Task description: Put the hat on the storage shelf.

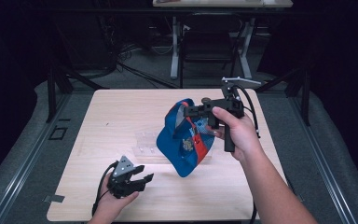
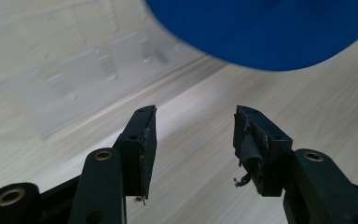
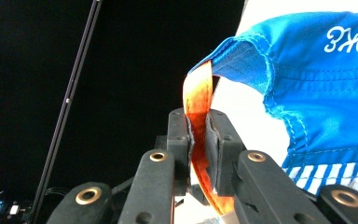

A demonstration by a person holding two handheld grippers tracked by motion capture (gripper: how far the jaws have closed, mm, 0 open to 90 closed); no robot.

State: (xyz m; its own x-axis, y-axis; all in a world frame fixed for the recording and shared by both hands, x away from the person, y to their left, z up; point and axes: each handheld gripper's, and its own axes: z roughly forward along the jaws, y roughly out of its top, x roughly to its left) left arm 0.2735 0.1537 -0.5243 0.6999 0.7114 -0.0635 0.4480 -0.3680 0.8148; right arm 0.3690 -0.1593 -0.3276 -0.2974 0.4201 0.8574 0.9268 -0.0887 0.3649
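The right gripper (image 1: 189, 111) is raised over the middle of the bench (image 1: 121, 116), nearer its right edge, and points toward the left edge. Its jaws are pressed together on an orange strap (image 3: 198, 100) that belongs to a blue cap (image 1: 185, 137). In the right gripper view the strap runs down between the two black pads, and the cap's stitched blue cloth spreads to the right of them with white lettering near the top. The cap hangs from that strap, open side turned toward the right hand (image 1: 237, 133), its brim pointing down toward the near edge; whether the brim touches the wood cannot be told. The left gripper (image 1: 142, 179) sits low near the near edge, left of the middle, held in the left hand (image 1: 116, 200) and aimed toward the cap. Its jaws stand about halfway apart with nothing between them, the pads (image 2: 145, 140) bare over the wood. In the left gripper view the cap's blue brim (image 2: 265, 32) lies ahead of the jaws and well apart from them. A clear plastic piece (image 1: 144, 142) lies flat on the bench just left of the cap, between it and the left edge.
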